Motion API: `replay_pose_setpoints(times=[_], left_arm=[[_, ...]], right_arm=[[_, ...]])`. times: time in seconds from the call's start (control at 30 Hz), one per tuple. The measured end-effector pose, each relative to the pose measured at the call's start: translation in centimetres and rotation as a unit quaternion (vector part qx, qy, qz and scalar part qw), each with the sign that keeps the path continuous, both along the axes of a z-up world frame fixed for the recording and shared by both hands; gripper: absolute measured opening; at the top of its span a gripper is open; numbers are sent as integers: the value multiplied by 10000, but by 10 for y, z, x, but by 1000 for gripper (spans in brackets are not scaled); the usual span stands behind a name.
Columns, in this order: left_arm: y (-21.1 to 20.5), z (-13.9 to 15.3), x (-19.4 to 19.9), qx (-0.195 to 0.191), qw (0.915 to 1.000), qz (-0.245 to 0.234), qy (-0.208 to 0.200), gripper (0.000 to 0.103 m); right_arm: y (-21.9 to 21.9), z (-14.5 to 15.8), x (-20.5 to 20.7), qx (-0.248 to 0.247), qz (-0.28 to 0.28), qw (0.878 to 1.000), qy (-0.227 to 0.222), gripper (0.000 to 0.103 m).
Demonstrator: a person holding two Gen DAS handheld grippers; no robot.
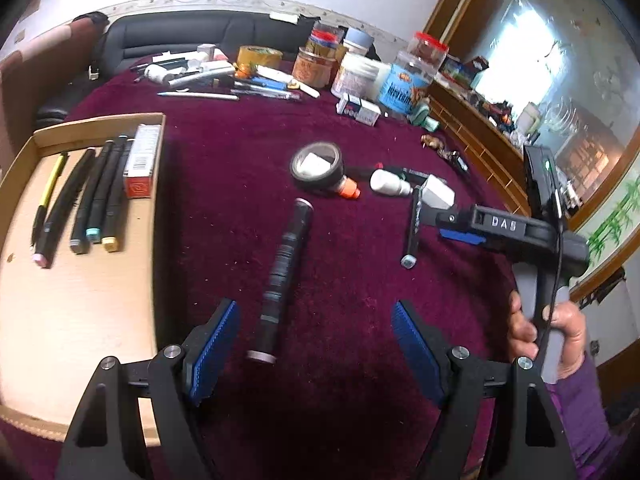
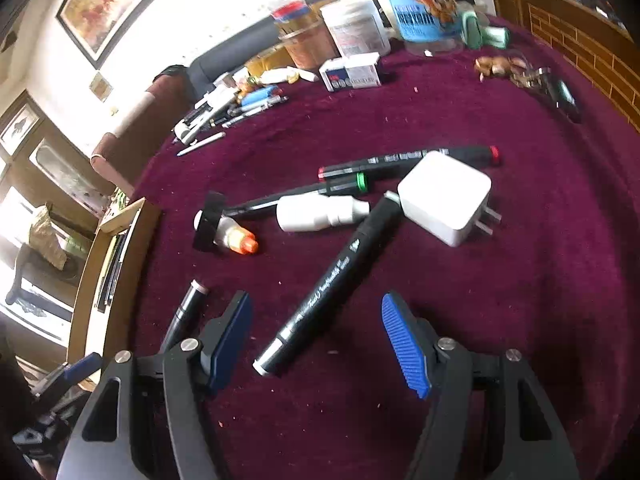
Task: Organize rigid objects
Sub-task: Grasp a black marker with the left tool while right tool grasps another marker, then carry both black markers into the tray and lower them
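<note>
Hovering released over the maroon desk [image 1: 360,140], the left claw [image 1: 316,340] framed a black marker [image 1: 280,284] lying beside the cardboard tray [image 1: 80,300]. The right claw [image 2: 316,336], also released, straddled another black marker [image 2: 332,284] touching a white charger [image 2: 444,196].

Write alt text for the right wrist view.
An open hand-held gripper hovers over a black marker lying diagonally on a maroon tablecloth. Beyond it lie a white charger plug, a white bottle and two more markers; jars crowd the far edge.
</note>
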State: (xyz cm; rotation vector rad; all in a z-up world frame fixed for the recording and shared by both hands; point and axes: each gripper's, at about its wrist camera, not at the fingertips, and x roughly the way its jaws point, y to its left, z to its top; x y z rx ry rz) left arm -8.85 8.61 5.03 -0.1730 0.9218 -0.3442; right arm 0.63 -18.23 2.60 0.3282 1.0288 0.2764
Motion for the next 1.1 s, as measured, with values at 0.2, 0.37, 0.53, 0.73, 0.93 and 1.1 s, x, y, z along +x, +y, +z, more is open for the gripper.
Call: replay_pose_setpoints(times=[0.2,0.37,0.53,0.73,0.93,1.1], left_arm=[[0,-5,12,47,9999,-4,109,81],[10,6,27,392,9990,123,-174,81],[-4,-4,54,718,9973,-136,-71,81],[-23,-33,81,1249,9913,-256,337,74],[-15,-31,73,1218,9923,-95,188,16],[3,-16,54,577,9983,-31,-14,16]], right_arm=[[29,-9,19,-644,-361,9973,46,66],[43,-12,21,-1741,-577,9829,-153,24],[9,-17,15,-743,-740,9936,-421,19],[-1,-17,19,-339,-792,9954,-414,18],[0,-18,21,-377,-761,9953,-459,19],[-3,-19,19,-261,-783,9953,-497,18]])
